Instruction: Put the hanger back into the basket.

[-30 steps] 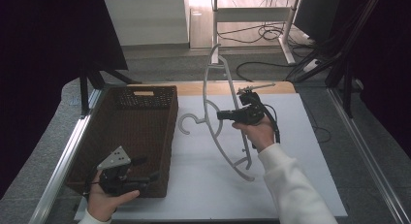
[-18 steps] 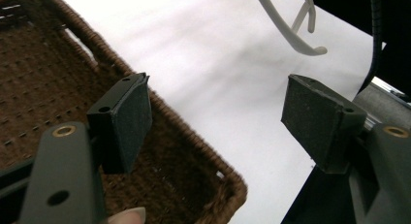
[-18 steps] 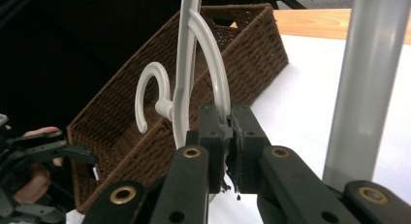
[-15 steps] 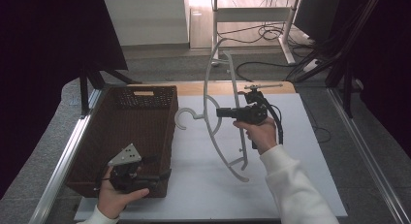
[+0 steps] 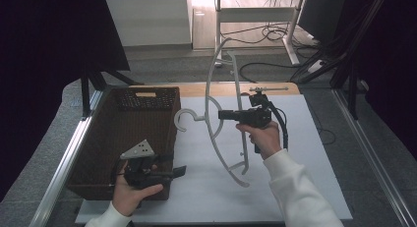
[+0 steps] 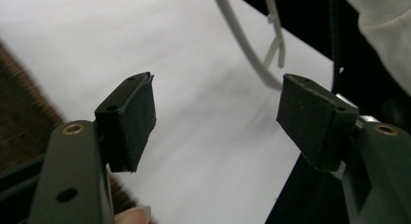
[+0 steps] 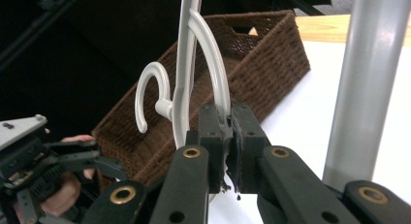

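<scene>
White plastic, the hanger (image 5: 223,114) is pinched in your right gripper (image 5: 222,114), whose jaws are closed tight on its curved arm, near the hook. You hold it up above the white table (image 5: 305,153), just beside the brown wicker basket (image 5: 93,153), not yet in it. Your left gripper (image 5: 178,172) waits at the near corner of the basket with jaws wide apart and nothing between them. So the pick-up seems done; I judge that bringing the hanger to its place and letting go remain.
</scene>
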Motion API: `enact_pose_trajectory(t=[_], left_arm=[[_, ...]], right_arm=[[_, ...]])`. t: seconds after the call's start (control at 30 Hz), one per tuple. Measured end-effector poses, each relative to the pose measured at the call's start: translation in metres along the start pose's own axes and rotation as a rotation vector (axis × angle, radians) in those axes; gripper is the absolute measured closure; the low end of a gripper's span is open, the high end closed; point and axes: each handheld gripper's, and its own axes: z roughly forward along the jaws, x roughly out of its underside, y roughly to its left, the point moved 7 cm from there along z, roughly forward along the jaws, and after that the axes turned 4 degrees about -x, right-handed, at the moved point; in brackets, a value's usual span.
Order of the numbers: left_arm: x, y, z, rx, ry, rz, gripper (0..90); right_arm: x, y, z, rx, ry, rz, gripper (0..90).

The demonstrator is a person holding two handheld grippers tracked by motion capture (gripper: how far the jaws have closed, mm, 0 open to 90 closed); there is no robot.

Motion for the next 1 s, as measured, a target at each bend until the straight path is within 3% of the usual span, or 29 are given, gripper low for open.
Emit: enact_pose_trajectory(t=[0.2,0.5,0.67,0.83,1.0], left_arm=[[-0.016,-0.011,0.016,0.050,-0.020,-0.017,32.4],[-0.030,-0.014,0.046,0.123,-0.024,-0.081,37.0],[-0.035,-0.012,0.061,0.166,-0.020,-0.121,44.8],[-0.036,-0.009,0.068,0.175,-0.023,-0.141,55.3],[-0.037,-0.006,0.072,0.173,-0.035,-0.165,58.1]], right_arm=[[-0.002,0.010,-0.005,-0.043,-0.042,0.015,84.7],[-0.002,0.015,-0.007,-0.091,-0.088,0.030,84.7],[0.000,0.014,-0.005,-0.125,-0.108,0.049,84.7],[0.003,0.012,-0.002,-0.124,-0.114,0.055,84.8],[0.004,0.011,0.001,-0.117,-0.128,0.061,84.8]])
